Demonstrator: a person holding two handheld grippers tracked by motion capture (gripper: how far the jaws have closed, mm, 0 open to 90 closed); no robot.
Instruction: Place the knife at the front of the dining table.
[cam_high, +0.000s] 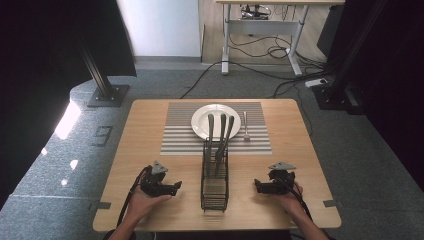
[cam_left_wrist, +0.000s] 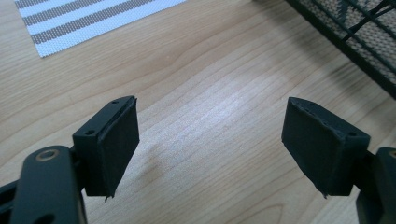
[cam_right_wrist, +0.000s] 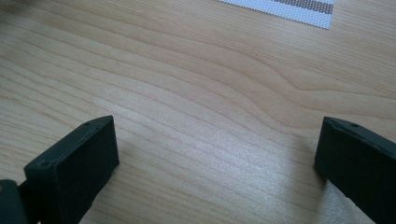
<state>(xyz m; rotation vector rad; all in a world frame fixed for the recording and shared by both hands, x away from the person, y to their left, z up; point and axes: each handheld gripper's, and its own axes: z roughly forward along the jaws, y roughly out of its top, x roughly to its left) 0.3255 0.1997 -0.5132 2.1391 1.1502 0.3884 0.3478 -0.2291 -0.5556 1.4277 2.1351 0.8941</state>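
Left gripper (cam_high: 175, 187): one, resting on the table (cam_high: 145, 130) left of the basket, jaws spread wide, nothing between them.
Basket (cam_high: 215, 192): one black wire caddy, standing between the two grippers, near the table's front edge.
Utensils in basket (cam_high: 220, 131): three dark handles, upright, leaning over the plate.
Plate (cam_high: 202, 122): one, white, on the striped mat (cam_high: 175, 140) behind the basket.
Fork (cam_high: 246, 126): one, on the mat just right of the plate.
Right gripper (cam_high: 257, 185): one, right of the basket, jaws spread, empty.

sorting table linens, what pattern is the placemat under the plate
Grey and white horizontal stripes on the placemat; clearest in the high view.
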